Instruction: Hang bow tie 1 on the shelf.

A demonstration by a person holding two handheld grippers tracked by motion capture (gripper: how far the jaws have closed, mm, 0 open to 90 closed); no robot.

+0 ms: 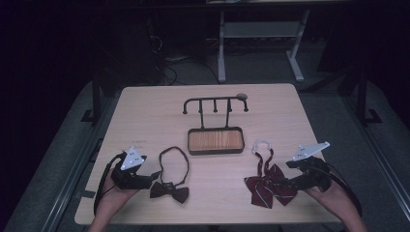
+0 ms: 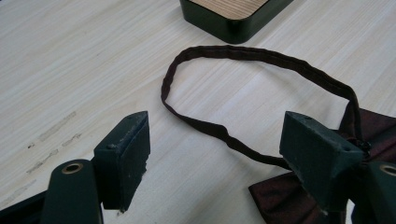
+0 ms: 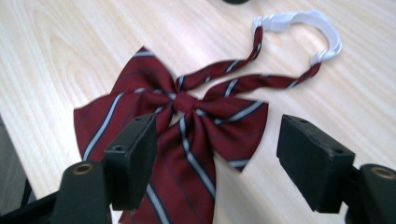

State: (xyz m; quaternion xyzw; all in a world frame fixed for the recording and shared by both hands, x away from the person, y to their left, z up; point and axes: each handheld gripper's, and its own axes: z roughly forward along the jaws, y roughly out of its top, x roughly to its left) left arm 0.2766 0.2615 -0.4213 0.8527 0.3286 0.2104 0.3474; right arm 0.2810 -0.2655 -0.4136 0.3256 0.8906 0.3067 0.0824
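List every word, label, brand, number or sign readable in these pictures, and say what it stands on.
None: no readable text shows anywhere.
The plain dark brown bow tie, the maroon striped bow tie, the wood-bottomed black tray with its hook rack, and the pale wooden table bear no lettering.

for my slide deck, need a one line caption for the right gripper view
Open right gripper poised over a striped maroon bow tie with a white neck strap on the wooden table.

Black tongs (image 1: 153,177) (grey plates, trailing cables)
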